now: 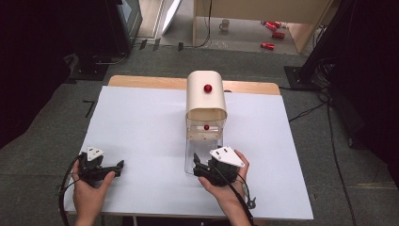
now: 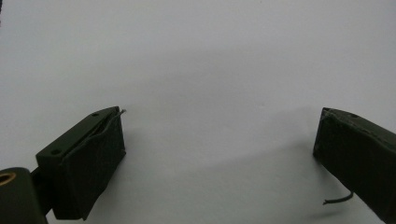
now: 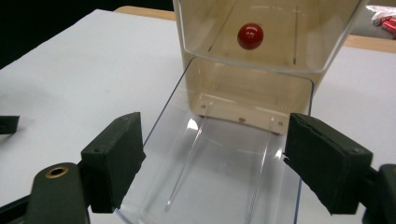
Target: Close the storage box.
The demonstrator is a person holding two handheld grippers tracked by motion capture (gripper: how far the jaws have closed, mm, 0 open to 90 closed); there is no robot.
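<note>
A white sheet (image 1: 141, 136) covers the bench (image 1: 141, 82), whose wooden edge shows along the far side. On the sheet, toward the far middle, stands a cream box (image 1: 206, 96) with a rounded top and a red knob (image 1: 207, 88) on its upper face. A clear flap (image 1: 202, 153) lies open flat on the sheet in front of the box, reaching toward the person, and the box's open front shows a clear-walled inside with a second red knob (image 1: 206, 127) seen there; in the right gripper view this red ball (image 3: 250, 36) sits behind the clear wall above the flap (image 3: 219, 177). The right gripper (image 1: 198, 165) rests at the near end of the flap, held in the right hand (image 1: 226, 186), its jaws spread wide with nothing between them but the flap below. The left gripper (image 1: 115, 168) lies well to the left of the box, near the sheet's front edge, held in the left hand (image 1: 89, 188). Its jaws are also spread wide over bare white sheet (image 2: 205, 70), holding nothing. Beyond the bench, on the floor far behind the box, are a white mug (image 1: 225, 24) and several red cans (image 1: 273, 33).
</note>
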